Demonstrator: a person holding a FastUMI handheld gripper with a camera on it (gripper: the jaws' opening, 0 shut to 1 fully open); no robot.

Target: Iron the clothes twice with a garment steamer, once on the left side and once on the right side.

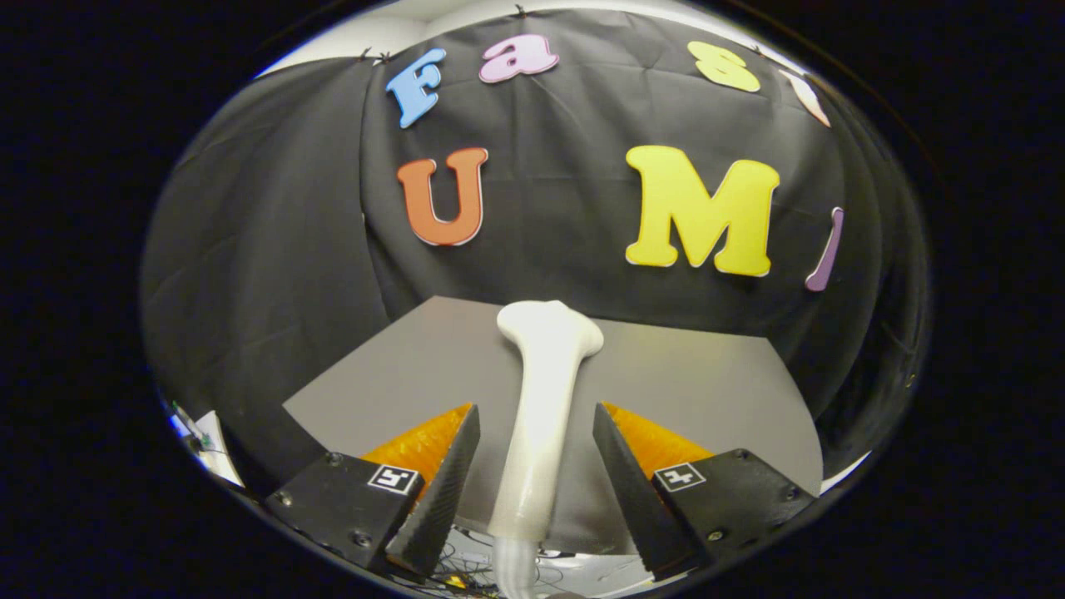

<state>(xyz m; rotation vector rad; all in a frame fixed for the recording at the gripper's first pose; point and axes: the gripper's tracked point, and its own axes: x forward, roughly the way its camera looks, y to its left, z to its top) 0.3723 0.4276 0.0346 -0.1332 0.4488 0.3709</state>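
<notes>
A white garment steamer (541,391) stands upright between my fingers, its slim handle running down between them and its wider head (549,329) rising beyond the fingertips. My gripper (537,409) is open. The left finger (445,482) and the right finger (628,482) flank the handle, each with a visible gap to it. The steamer's lower end turns translucent below the fingers (516,570).
A grey table top (707,383) spreads out behind the steamer up to the black cloth wall (274,274). Beneath the table's near edge lie tangled cables (474,553).
</notes>
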